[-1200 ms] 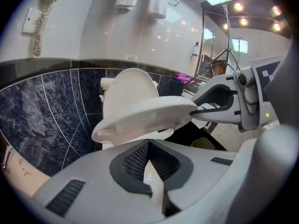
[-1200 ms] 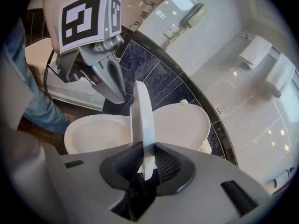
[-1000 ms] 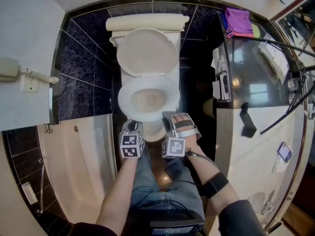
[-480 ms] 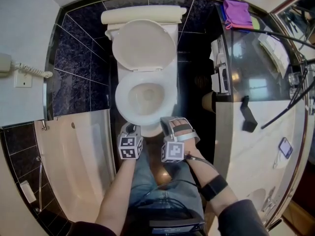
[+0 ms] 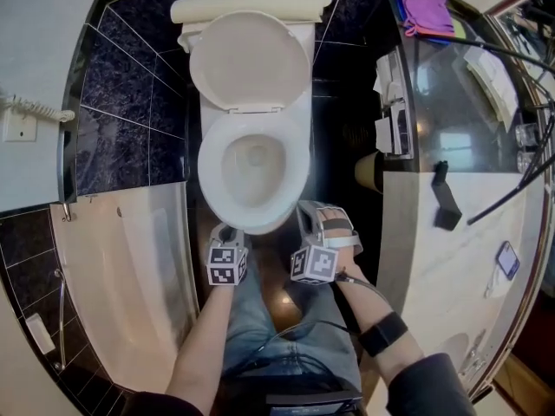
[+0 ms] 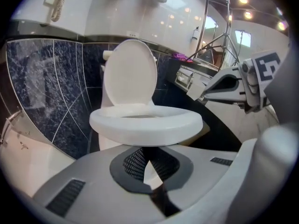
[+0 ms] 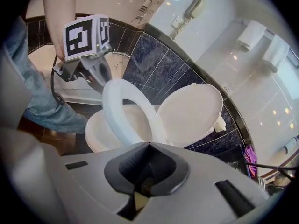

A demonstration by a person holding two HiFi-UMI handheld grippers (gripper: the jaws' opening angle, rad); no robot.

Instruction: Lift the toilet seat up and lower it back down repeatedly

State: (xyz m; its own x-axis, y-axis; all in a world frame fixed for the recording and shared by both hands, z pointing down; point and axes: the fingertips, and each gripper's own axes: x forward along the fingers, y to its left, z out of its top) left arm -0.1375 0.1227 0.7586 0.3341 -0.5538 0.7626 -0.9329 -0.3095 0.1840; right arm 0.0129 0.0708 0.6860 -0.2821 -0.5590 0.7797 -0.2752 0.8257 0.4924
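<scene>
The white toilet seat [image 5: 253,211] lies down over the bowl, and the lid [image 5: 251,59] stands upright against the tank. In the head view my left gripper [image 5: 225,231] is just below the seat's front rim, left of centre. Its jaws [image 6: 148,164] look shut and hold nothing, with the seat [image 6: 145,125] a little ahead of them. My right gripper [image 5: 306,209] is by the seat's front right edge. Its jaws [image 7: 147,171] have just been closing and are now shut on nothing. The seat [image 7: 120,108] and lid [image 7: 191,111] lie beyond them, apart from the pads.
A bathtub [image 5: 130,276] fills the left side. A counter [image 5: 451,258] with a glass top, a phone [image 5: 506,260] and a purple cloth [image 5: 425,11] runs along the right. A paper roll [image 5: 368,172] hangs beside the toilet. The person's jeans-clad legs [image 5: 260,319] are below the grippers.
Both grippers have sunk and drawn slightly back from the seat's front rim. The head view has shifted, so the toilet now sits higher and larger in it.
</scene>
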